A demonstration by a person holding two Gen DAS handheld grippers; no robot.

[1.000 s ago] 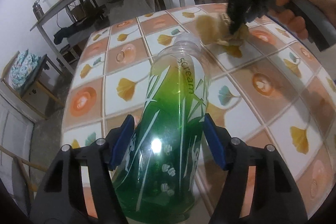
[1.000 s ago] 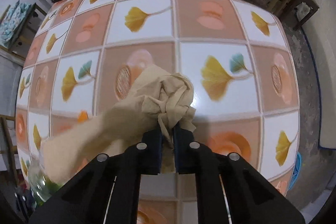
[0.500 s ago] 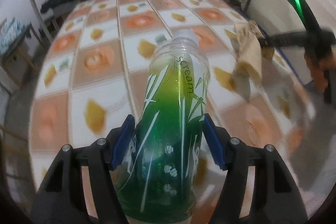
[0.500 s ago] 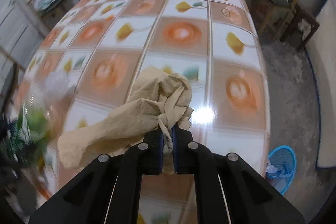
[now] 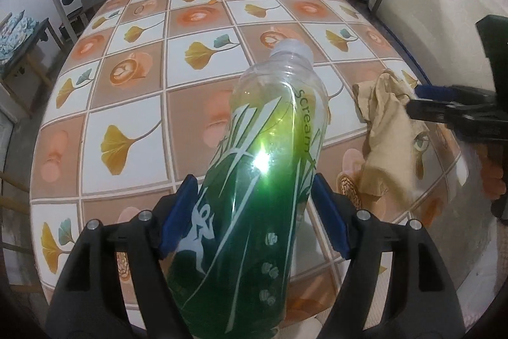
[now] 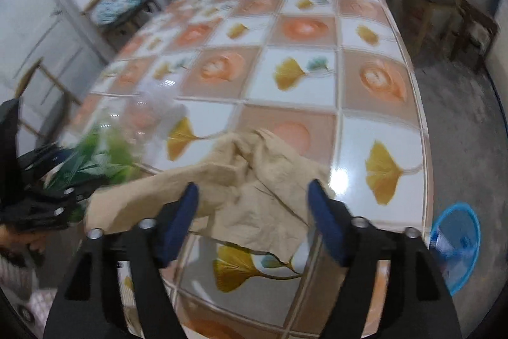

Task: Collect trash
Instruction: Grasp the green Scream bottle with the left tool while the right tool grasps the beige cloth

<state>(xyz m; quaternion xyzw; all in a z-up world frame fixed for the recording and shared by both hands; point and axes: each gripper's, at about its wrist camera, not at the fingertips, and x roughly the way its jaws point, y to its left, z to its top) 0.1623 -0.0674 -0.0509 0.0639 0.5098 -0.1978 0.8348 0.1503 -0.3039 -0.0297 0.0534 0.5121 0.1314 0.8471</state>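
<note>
1. The left tool (image 5: 254,212) has a green plastic bottle (image 5: 263,167) between its blue pads; its jaws have just been opening. The left pad lies against the bottle's side, while a thin gap shows at the right pad, so a firm grip cannot be confirmed.
2. The bottle tilts up and away from the left tool, its white cap end over the tiled desk (image 5: 133,104). Its base is cut off by the lower edge of the left wrist view, so the way it is supported cannot be seen.
3. The right tool (image 6: 252,212) stands wide apart, its jaws having just been opening. The crumpled beige paper (image 6: 254,177) lies between and beyond its pads, touching neither pad as far as can be made out.
4. The paper sits near the desk's right edge, to the right of the bottle. Whether it rests on the desk or hangs in the air is unclear because of blur.
5. From the right wrist, the bottle and left tool at the left edge are a green and black smear.
6. A blue basket (image 6: 460,240) stands on the floor to the right of the desk, partly hidden behind the right tool's arm; its contents are indistinct.
7. A hand (image 5: 492,177) on the right tool's grip is cut off at the frame edge.
</note>
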